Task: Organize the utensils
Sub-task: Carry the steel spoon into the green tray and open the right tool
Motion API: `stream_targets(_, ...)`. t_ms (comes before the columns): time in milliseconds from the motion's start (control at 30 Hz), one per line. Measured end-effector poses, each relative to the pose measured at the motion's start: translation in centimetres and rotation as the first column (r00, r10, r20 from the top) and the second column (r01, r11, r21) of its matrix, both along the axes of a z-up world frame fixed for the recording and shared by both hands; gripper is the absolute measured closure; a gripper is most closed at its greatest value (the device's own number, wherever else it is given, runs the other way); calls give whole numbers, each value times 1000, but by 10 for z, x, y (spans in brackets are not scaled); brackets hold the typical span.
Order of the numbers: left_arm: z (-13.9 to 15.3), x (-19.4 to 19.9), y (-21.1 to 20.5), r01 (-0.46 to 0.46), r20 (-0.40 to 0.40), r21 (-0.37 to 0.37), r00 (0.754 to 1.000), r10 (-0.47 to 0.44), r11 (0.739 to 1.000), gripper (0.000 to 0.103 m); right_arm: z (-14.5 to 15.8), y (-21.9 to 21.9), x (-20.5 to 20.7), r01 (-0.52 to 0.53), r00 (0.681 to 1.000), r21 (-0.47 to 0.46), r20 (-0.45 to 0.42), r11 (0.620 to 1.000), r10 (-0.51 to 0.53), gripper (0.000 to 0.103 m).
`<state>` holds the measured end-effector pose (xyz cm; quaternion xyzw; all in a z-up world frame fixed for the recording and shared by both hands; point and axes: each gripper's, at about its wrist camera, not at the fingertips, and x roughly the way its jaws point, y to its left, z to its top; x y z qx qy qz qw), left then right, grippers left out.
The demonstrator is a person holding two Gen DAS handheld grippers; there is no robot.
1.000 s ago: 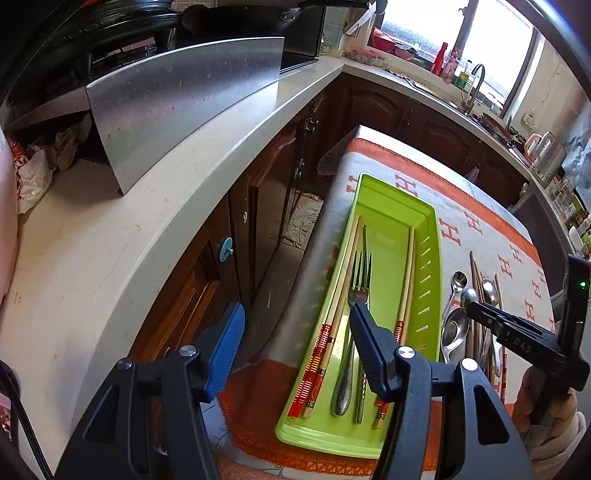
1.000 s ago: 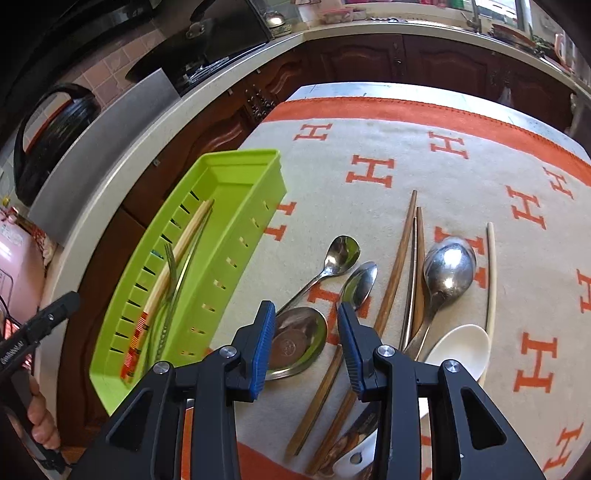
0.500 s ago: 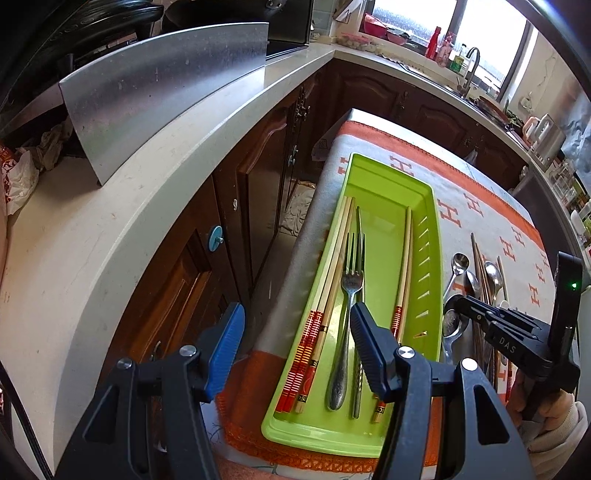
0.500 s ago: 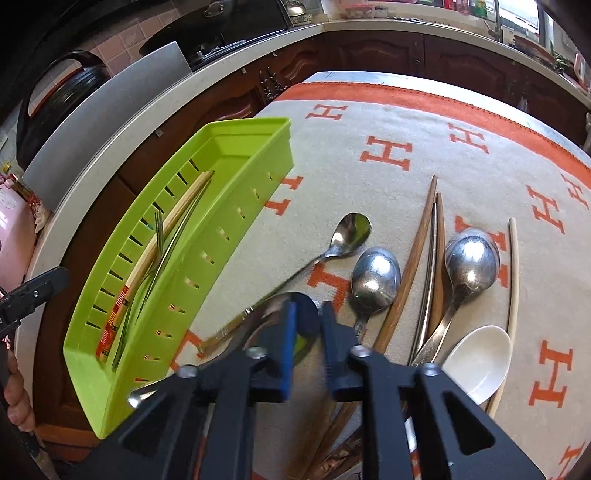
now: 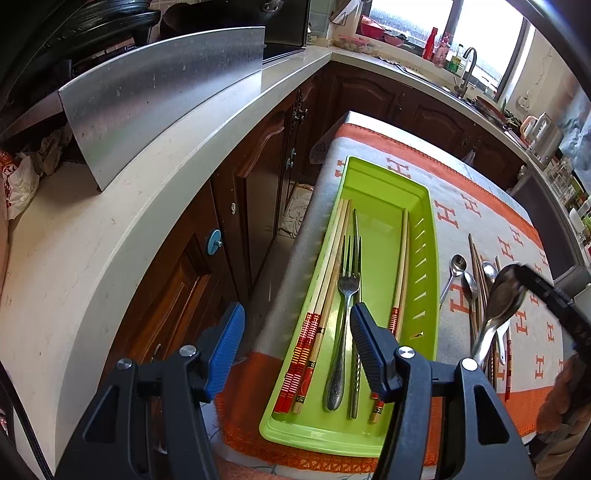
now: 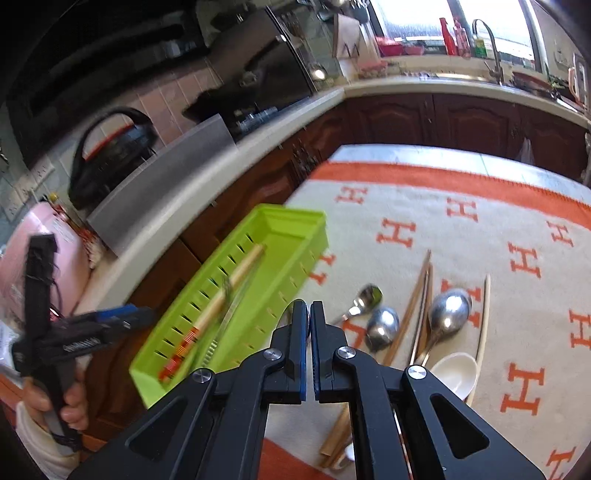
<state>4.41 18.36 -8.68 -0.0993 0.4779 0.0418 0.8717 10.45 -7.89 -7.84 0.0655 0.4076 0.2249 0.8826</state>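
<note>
Two grippers: right (image 6: pixel 309 314) fingers clamped on a spoon (image 5: pixel 498 306) beside the tray (image 5: pixel 430 258); left (image 5: pixel 297 339) fingers apart.

Large spoon (image 5: pixel 502 295) apparently lifted off cloth

Kitchen w/ dark wood cabinets (image 5: pixel 266 192), pale countertop (image 5: pixel 92 236), bright window (image 5: pixel 480 33) over sink faucet (image 5: pixel 466 62).

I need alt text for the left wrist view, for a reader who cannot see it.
An open left gripper hovers over a green tray holding chopsticks and a fork. At right, the right gripper lifts a metal spoon.
</note>
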Motion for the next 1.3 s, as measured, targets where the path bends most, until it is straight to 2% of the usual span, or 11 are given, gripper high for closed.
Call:
stream_targets(133,3,0,3,-8,7,3,1000,8,1000,45,32,11,-6,-25,999,53,44,998,22,101)
stream_targets(267,6,-1,8,-30,11,12,1000,30,999,45,43,45,-8,-86,993,-3,82,996,86,101)
stream_targets(333,8,-1,10,-42,13,26,999,42,999,45,35,67,-5,-122,990,-38,64,992,124,101)
stream_targets(467,8,-1,11,-63,9,90,998,63,994,36,13,102,-4,-189,981,-91,18,978,191,101)
stream_targets(600,7,-2,8,-62,2,129,998,62,990,36,-11,126,1,-221,975,-127,-43,967,218,100)
stream_targets(667,7,-3,7,-61,-1,129,998,61,990,35,-19,131,4,-213,976,-129,-76,968,205,96)
stream_targets(800,9,-5,6,-63,4,135,998,63,989,33,-23,122,7,-185,979,-93,-105,978,175,90)
stream_targets(967,12,-7,1,-58,0,130,998,58,990,32,-10,98,-1,-150,986,-71,-89,986,144,85)
stream_targets(1300,38,-25,-29,-24,31,155,999,19,988,32,26,51,-19,-77,994,-16,-73,997,76,85)
